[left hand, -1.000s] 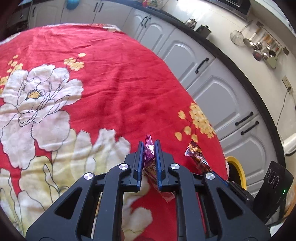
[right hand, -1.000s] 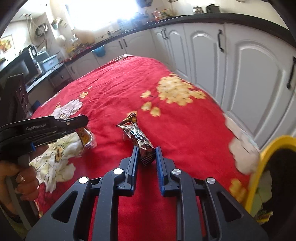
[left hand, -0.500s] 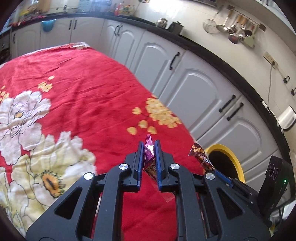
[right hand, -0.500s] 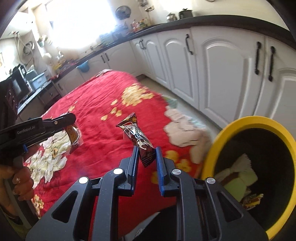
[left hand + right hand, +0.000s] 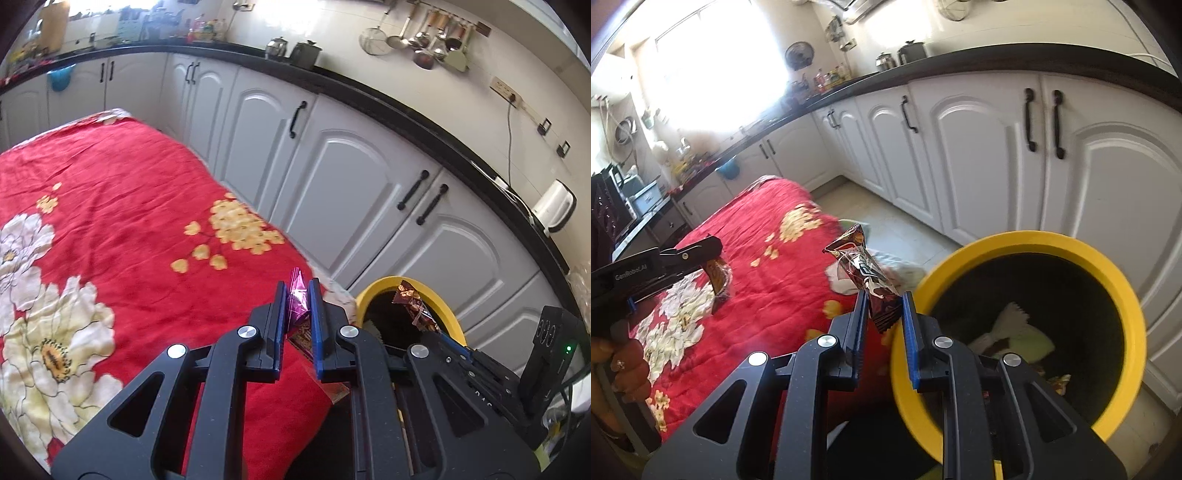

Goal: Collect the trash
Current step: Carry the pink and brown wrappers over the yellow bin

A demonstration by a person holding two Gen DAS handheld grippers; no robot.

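Observation:
My left gripper [image 5: 298,295] is shut on a pink and brown wrapper [image 5: 297,300] held over the red floral cloth [image 5: 122,206] near its edge. My right gripper [image 5: 883,306] is shut on a brown foil wrapper [image 5: 864,273], just left of the rim of the yellow-rimmed trash bin [image 5: 1123,295]. In the left wrist view the right gripper's wrapper [image 5: 413,304] hangs over the bin [image 5: 373,291]. In the right wrist view the left gripper [image 5: 713,254] holds its wrapper [image 5: 718,282] above the cloth [image 5: 768,291]. The bin holds several pieces of trash [image 5: 1015,336].
White cabinets [image 5: 332,166] with black handles under a dark counter [image 5: 424,114] run behind the bin. A strip of tiled floor [image 5: 886,225] lies between the cloth-covered surface and the cabinets. A hand [image 5: 624,365] grips the left tool.
Both grippers have swung right with their wrappers, away from the cloth's middle toward the bin. The right gripper now stands at the bin's rim; the bin looms larger.

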